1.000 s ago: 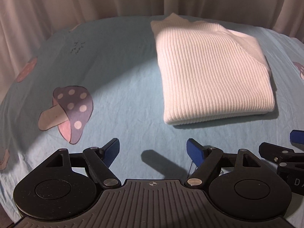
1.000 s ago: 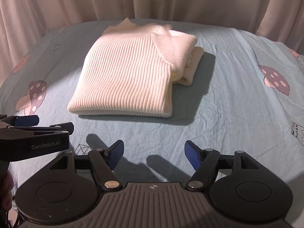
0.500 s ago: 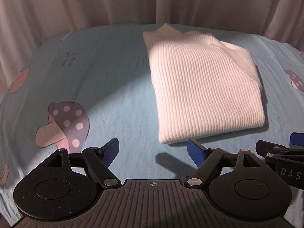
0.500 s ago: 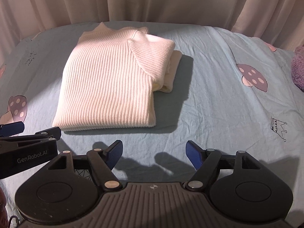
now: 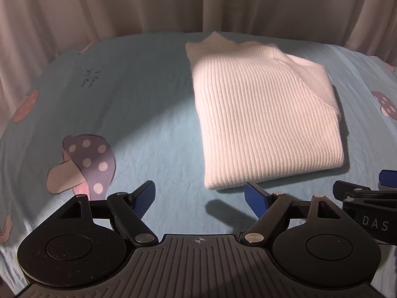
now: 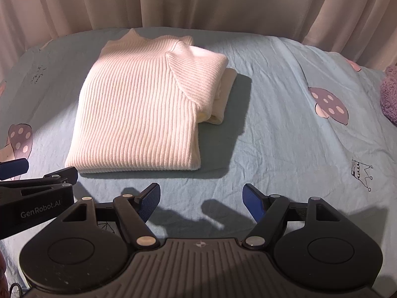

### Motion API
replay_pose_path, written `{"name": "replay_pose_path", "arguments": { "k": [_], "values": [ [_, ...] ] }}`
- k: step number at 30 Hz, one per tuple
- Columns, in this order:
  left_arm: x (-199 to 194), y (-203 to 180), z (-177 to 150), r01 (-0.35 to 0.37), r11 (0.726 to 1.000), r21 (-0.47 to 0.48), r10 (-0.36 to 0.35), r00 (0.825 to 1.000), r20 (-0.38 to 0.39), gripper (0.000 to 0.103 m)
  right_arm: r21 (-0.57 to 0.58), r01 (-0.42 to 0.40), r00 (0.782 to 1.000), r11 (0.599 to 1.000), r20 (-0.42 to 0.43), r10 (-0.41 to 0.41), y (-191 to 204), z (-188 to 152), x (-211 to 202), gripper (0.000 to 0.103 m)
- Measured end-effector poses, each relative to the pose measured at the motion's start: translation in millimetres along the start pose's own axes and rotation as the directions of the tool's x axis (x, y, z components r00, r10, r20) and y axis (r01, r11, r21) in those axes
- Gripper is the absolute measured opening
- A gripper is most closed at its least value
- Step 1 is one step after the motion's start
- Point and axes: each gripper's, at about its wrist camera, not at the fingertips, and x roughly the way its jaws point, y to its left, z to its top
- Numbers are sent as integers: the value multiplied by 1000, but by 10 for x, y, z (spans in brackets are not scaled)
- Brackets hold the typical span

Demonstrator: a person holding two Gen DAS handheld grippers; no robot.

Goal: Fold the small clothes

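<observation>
Folded sweater (image 6: 146, 109) lies on bed (image 6: 285, 134), toward back, curtain (image 6: 198, 0) behind bed. Left gripper (image 5: 199, 198) sits before sweater's near left corner, right gripper (image 6: 201, 200) before its near right corner, both apart from it. Left gripper just left of right gripper.

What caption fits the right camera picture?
Open right gripper faces a folded white sweater on a mushroom-print sheet.

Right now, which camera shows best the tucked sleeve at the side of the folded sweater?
The right wrist view: the tucked sleeve peeks out from under the white ribbed sweater on its right edge. The left wrist view shows only the sweater's top; that edge is hidden.
</observation>
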Motion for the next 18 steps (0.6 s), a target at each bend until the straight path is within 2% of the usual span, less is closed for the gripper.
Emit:
{"name": "replay_pose_path", "arguments": {
  "k": [18],
  "values": [
    [-21, -17, 14, -8, 1000, -1, 8, 1000, -2, 84, 2, -6, 1000, 1000, -6, 6, -20, 11, -2, 74]
  ]
}}
